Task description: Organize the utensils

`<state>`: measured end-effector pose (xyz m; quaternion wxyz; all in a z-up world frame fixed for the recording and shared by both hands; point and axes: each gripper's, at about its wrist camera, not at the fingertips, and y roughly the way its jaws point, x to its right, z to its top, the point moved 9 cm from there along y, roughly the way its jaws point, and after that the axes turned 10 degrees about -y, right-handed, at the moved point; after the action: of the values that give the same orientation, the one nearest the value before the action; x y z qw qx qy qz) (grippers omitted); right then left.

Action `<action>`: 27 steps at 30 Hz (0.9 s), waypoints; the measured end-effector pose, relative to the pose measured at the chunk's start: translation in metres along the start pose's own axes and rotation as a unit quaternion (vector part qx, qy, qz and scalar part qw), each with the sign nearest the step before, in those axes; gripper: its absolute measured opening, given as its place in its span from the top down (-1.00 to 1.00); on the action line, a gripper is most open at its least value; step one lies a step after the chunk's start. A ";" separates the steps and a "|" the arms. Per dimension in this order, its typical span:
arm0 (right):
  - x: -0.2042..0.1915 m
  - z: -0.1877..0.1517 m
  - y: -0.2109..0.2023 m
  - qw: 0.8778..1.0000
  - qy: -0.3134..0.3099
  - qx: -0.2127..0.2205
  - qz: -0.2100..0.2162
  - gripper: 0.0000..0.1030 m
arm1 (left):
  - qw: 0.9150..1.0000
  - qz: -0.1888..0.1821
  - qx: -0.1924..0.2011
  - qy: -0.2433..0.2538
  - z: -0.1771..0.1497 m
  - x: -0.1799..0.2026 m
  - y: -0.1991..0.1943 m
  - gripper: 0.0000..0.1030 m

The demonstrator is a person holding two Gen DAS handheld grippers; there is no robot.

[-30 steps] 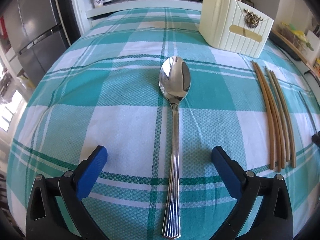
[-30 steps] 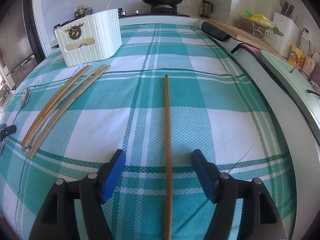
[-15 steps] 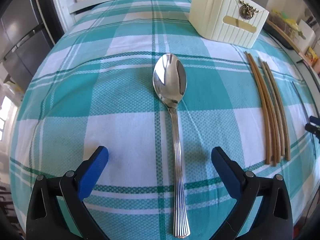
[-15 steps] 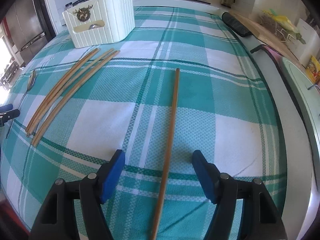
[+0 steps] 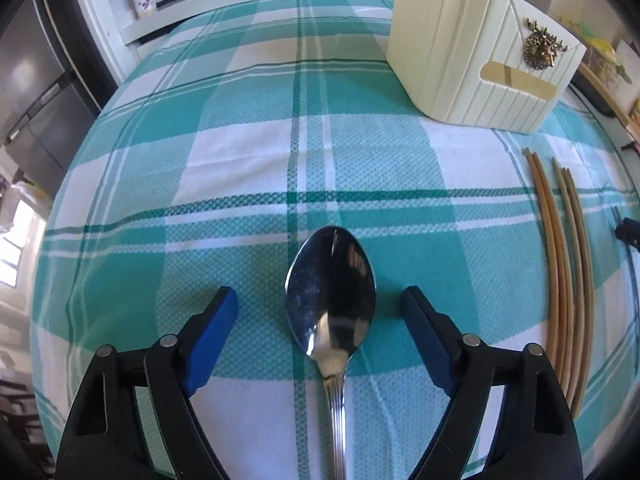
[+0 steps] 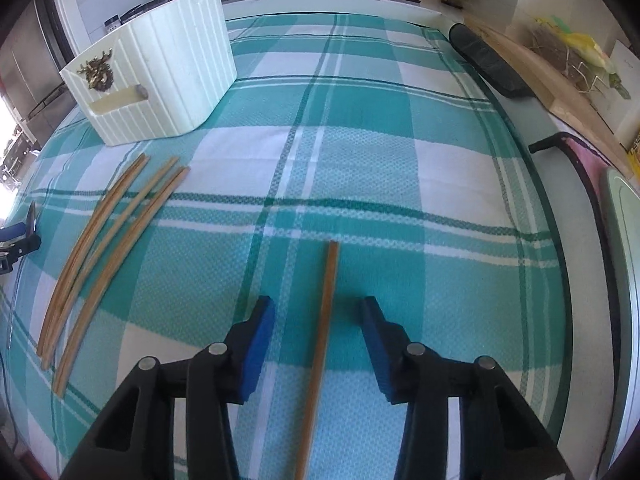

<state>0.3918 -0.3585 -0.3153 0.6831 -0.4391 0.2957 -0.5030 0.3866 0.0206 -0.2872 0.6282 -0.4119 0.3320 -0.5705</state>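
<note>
Picking-up time is close: the left gripper (image 5: 320,304) has been closing round the shiny metal spoon (image 5: 331,296), the right gripper (image 6: 319,316) round the lone brown wooden chopstick (image 6: 320,344), both flat on the green checked tablecloth (image 5: 240,176), neither pinched yet, so both must squeeze tighter before lifting toward the cream ribbed holder box (image 6: 160,68).

On my bench (image 5: 240,160): spoon (image 5: 331,300) between left jaws, chopstick bundle (image 5: 560,272) to its right, holder (image 5: 472,52) behind; lone chopstick (image 6: 322,340) between right jaws.
</note>
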 end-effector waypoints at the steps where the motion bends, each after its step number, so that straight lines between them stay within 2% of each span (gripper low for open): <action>1: 0.001 0.006 0.002 1.000 0.002 0.006 -0.002 0.20 | 1.000 -0.003 0.003 -0.001 0.003 0.002 0.001 -0.43; 3: 0.004 0.015 0.006 1.000 0.008 0.008 -0.004 0.57 | 1.000 -0.009 0.011 -0.001 0.009 0.004 -0.001 -0.04; 4: 0.006 0.019 0.008 1.000 0.012 0.009 -0.008 0.86 | 1.000 -0.012 0.016 -0.001 0.011 0.005 -0.002 0.20; 7: 0.010 0.024 0.006 1.000 0.027 0.012 0.002 0.88 | 1.000 -0.025 0.013 -0.005 0.013 0.005 -0.006 0.21; 9: 0.010 0.027 -0.008 0.999 0.033 0.037 0.006 0.88 | 0.999 -0.043 0.029 -0.009 0.015 0.003 -0.021 0.21; 14: -0.003 0.027 -0.088 0.991 0.035 0.126 0.025 0.88 | 0.990 -0.096 0.103 -0.010 0.018 0.000 -0.093 0.21; 19: -0.026 0.020 -0.168 0.980 0.009 0.199 0.026 0.89 | 0.980 -0.118 0.160 -0.004 0.015 -0.004 -0.151 0.21; 23: -0.041 0.016 -0.211 0.970 -0.005 0.242 0.023 0.89 | 0.974 -0.131 0.186 -0.009 0.015 -0.006 -0.179 0.21; 27: -0.049 0.017 -0.236 0.962 -0.005 0.270 0.024 0.90 | 0.970 -0.138 0.202 -0.011 0.016 -0.008 -0.196 0.21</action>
<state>0.2895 -0.3326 -0.0983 0.7897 -0.2337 0.1553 -0.5455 0.3127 0.0293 -0.1045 0.6173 -0.3247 0.1432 -0.7021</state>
